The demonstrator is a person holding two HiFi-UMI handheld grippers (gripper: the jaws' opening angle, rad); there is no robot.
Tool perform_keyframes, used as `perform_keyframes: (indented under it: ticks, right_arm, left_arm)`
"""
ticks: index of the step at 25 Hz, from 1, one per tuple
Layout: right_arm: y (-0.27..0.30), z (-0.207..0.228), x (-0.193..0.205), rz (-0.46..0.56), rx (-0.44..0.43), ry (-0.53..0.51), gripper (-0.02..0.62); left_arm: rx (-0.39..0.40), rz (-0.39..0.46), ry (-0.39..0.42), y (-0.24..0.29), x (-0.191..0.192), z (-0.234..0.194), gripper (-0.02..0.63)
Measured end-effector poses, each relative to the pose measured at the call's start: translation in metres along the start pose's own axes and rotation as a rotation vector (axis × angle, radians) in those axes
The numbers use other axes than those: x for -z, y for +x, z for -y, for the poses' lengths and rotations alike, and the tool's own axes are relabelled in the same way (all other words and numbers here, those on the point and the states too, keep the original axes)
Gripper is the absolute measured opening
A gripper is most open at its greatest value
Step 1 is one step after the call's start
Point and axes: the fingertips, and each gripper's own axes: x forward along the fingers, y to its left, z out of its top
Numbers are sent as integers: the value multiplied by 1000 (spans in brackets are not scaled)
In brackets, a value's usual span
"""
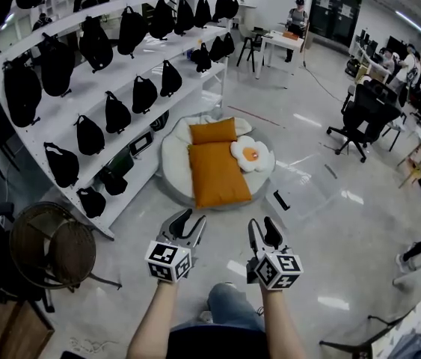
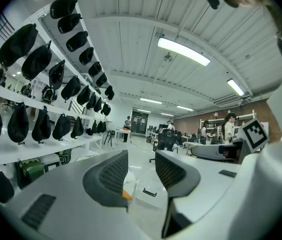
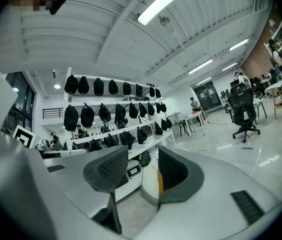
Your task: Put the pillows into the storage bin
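Observation:
A low round white storage bin sits on the floor ahead of me, against the foot of the shelf rack. Lying across it are a large orange pillow, a smaller orange pillow and a fried-egg pillow. My left gripper and right gripper are held side by side short of the bin, both open and empty. A sliver of orange pillow shows low between the jaws in the left gripper view. Part of the bin shows between the jaws in the right gripper view.
A long white shelf rack hung with black bags runs along the left. A round brown stool stands at my near left. A small black object lies on the floor right of the bin. Office chairs, desks and people are farther right.

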Motion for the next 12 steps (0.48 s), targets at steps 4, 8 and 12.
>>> perform_keyframes:
  ticks: [4, 8, 12]
  right_arm:
    - [7, 7, -6, 14, 9, 8, 172]
    - [20, 20, -12, 28, 22, 24, 172]
    - [42, 34, -19, 36, 24, 23, 172]
  left_arm:
    - [13, 3, 8, 12, -4, -2, 164]
    - [18, 5, 17, 30, -9, -8, 164]
    - [17, 6, 13, 54, -10, -19, 164]
